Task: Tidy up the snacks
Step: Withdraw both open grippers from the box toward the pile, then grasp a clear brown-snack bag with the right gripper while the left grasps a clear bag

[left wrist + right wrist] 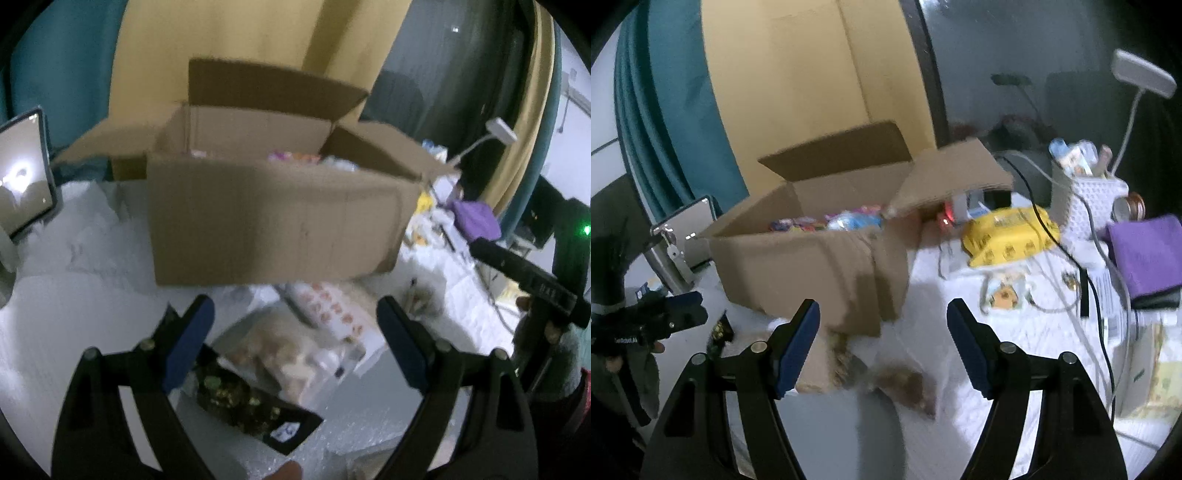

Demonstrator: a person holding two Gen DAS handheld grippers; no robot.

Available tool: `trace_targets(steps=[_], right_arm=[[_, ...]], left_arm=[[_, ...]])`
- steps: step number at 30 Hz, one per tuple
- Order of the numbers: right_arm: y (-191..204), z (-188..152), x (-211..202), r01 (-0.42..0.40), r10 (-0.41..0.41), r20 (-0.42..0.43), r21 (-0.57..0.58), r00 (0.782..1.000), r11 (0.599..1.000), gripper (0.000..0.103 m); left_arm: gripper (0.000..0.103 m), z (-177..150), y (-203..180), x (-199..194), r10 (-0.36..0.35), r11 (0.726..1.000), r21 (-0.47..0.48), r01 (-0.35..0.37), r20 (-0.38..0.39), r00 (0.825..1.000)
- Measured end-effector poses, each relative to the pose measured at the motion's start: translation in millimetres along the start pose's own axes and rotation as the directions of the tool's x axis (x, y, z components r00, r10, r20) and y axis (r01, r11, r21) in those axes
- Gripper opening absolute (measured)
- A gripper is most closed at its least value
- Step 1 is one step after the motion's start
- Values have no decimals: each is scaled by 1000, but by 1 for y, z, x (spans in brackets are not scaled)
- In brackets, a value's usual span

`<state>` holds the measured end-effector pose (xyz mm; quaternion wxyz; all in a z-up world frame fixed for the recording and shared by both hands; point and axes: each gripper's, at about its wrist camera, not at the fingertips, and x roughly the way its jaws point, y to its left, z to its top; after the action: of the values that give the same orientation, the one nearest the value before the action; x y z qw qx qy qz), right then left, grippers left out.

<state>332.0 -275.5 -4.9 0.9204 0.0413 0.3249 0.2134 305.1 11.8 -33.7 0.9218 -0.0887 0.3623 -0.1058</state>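
Snacks: several loose packs lie on the white table cover in front of the cardboard box (273, 221); others already sit inside it.
Box: upright, flaps open, bright wrappers (827, 221) showing over the front wall (too blurred to name).
Loose packs: a dark pack with gold print (243, 402), a clear bag of pale brown pieces (291, 362) and a white pack with orange marks (332, 314), lying close together just before the box.
Left gripper (295, 343): blue pads wide apart, nothing between them, hanging over the loose packs.
Right gripper (882, 347): pads apart as well, empty, aimed at the box's near corner and a brownish bag (905, 384) on the cover.
Done so far: my reading is partway, since some packs are boxed.
Left to do: at least the packs in front of the box; a yellow pack (1008, 236) beside it may belong too, though I cannot say.
Hard to make out: both views are smeared; printing is unreadable, and the box walls hide how full it is.
Cut off: right-hand clutter (white basket (1097, 206), purple cloth (1145, 251), cables) runs out of view.
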Motion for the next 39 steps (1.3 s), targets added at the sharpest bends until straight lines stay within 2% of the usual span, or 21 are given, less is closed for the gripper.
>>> trace_targets(steps=[5, 11, 14, 20, 24, 31, 32, 33, 36, 39], right_arm=[[-13, -19, 14, 9, -7, -55, 37, 998, 999, 82], [-27, -40, 30, 11, -2, -110, 79, 994, 997, 83], [-29, -45, 37, 3, 9, -129, 93, 992, 996, 83], [-24, -57, 56, -11, 29, -191, 95, 981, 995, 83], [-23, -57, 62, -19, 40, -208, 100, 977, 995, 83], [-21, -56, 72, -8, 32, -238, 100, 971, 995, 83], [-20, -56, 70, -4, 26, -232, 95, 972, 996, 80], [-19, -55, 69, -12, 33, -230, 93, 973, 996, 69], [-15, -56, 70, -20, 38, -236, 77, 971, 997, 64], [-15, -56, 69, -18, 35, -232, 75, 972, 997, 61]], left_arm=[[90, -14, -1, 21, 9, 1000, 5, -9, -74, 997], [90, -17, -2, 39, 23, 1000, 4, -22, -112, 993], [90, -23, 1, 53, 21, 1000, -10, -23, -162, 987], [93, -27, -2, 56, 25, 1000, 7, -24, -150, 988], [100, -29, -1, 60, 29, 999, 26, -25, -152, 988], [101, -29, -3, 63, 15, 998, 63, -4, -182, 983], [101, -30, -5, 63, 15, 997, 80, 0, -185, 983], [101, -32, -7, 63, 15, 995, 95, 3, -189, 982], [100, -38, -18, 65, 28, 987, 162, 6, -208, 978], [98, -40, -22, 64, 14, 984, 178, 24, -212, 977]])
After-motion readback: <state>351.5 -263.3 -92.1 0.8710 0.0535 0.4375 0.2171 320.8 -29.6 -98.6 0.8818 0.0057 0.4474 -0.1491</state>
